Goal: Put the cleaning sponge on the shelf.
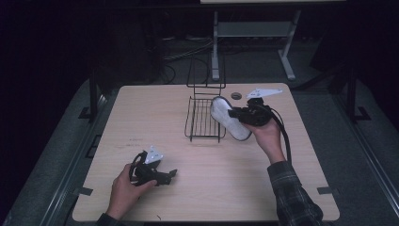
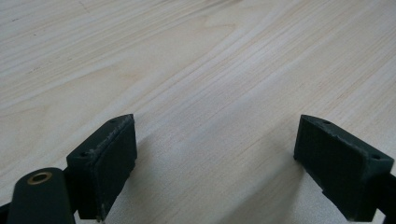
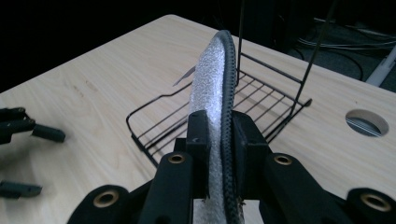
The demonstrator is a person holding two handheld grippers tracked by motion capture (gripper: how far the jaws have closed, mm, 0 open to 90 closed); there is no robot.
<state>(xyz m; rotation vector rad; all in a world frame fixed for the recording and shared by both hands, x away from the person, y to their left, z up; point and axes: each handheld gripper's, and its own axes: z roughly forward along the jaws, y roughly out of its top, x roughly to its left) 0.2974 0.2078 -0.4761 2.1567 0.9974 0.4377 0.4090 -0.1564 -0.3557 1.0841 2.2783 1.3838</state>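
1. Wire rack (image 1: 205,117) on pale wood table (image 1: 164,113) – nothing resting in it yet
2. White slipper (image 1: 229,117) off the table, clenched in right gripper (image 1: 239,114) beside the rack's right edge – placing left to do
3. Left gripper (image 1: 170,175) released, low over bare wood, well apart
4. No readable brand, label or writing

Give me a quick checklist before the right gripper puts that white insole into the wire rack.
1. Grip: right gripper shut on the insole, pads on both faces: ok.
2. Insole over the wire rack: beside its right edge, not yet inside: not ok.
3. Rack base free of things: ok.
4. Left gripper clear of the rack, open over the table: ok.
5. Insole clears the rack's tall back frame: cannot tell.
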